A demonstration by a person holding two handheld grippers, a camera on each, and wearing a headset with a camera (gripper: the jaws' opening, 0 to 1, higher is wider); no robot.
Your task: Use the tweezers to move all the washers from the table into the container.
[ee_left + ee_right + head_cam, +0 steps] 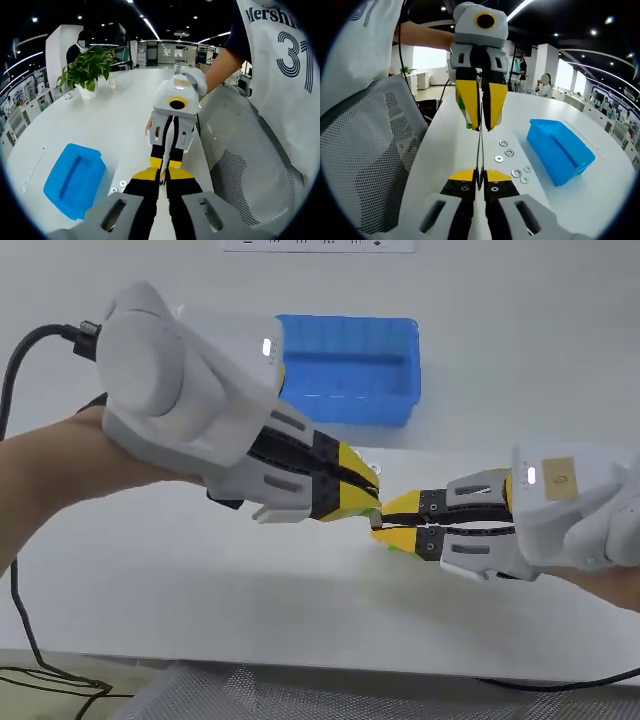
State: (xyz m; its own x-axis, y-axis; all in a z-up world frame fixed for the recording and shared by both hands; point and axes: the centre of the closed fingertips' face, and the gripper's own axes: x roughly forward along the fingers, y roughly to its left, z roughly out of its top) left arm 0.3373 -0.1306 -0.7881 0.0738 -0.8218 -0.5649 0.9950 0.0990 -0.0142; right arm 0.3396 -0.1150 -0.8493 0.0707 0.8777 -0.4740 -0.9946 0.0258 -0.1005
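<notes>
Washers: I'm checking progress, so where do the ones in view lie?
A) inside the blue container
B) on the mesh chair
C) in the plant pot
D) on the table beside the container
D: the right gripper view shows six washers lying loose on the white table, just beside the blue container.

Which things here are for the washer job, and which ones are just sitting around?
For the job:
tweezers, gripped at both ends by the left gripper and right gripper
washers on the table
blue container

Just sitting around:
potted plant
mesh chair
</notes>
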